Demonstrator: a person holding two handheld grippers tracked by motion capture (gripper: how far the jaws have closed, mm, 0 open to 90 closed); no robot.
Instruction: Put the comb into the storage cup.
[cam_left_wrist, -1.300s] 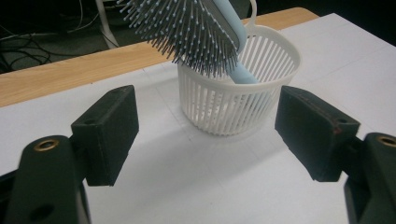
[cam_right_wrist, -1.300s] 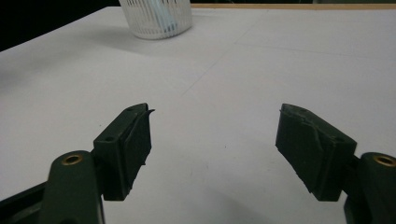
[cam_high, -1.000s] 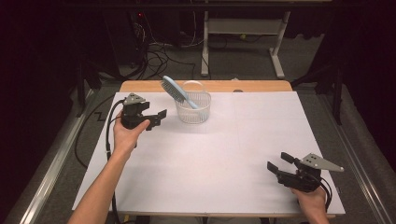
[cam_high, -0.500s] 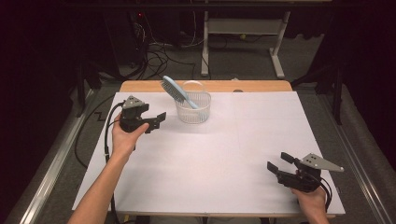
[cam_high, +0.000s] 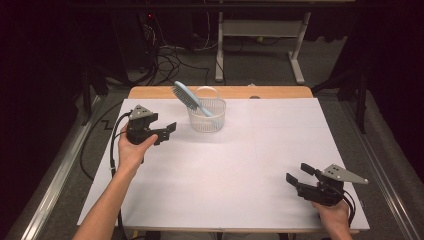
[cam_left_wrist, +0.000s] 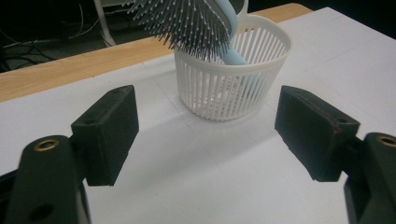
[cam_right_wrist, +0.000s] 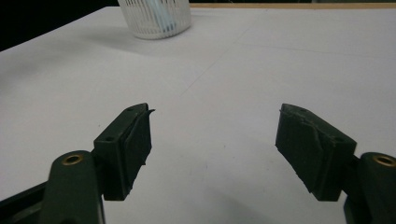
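Observation:
A light blue hairbrush (cam_high: 190, 98) leans in a white slatted basket (cam_high: 206, 119) at the back of the white table, its bristled head sticking out up and to the left. My left gripper (cam_high: 169, 131) hovers just left of the basket, open, aimed at it. In the left gripper view the basket (cam_left_wrist: 233, 88) and the brush head (cam_left_wrist: 187, 25) lie ahead beyond the spread jaws. My right gripper (cam_high: 295, 174) rests near the front right of the table, open with nothing in it. The basket (cam_right_wrist: 156, 18) appears far off in the right gripper view.
The table is covered by a white sheet (cam_high: 240, 170), with a strip of bare wood (cam_high: 280, 92) along its far edge. Cables (cam_high: 117, 145) trail from the left gripper over the table's left side. Beyond the table stand a desk frame (cam_high: 260, 30) and floor cables.
The left hand has drifted slightly toward the front left. The right hand, the basket and the brush have stayed put.

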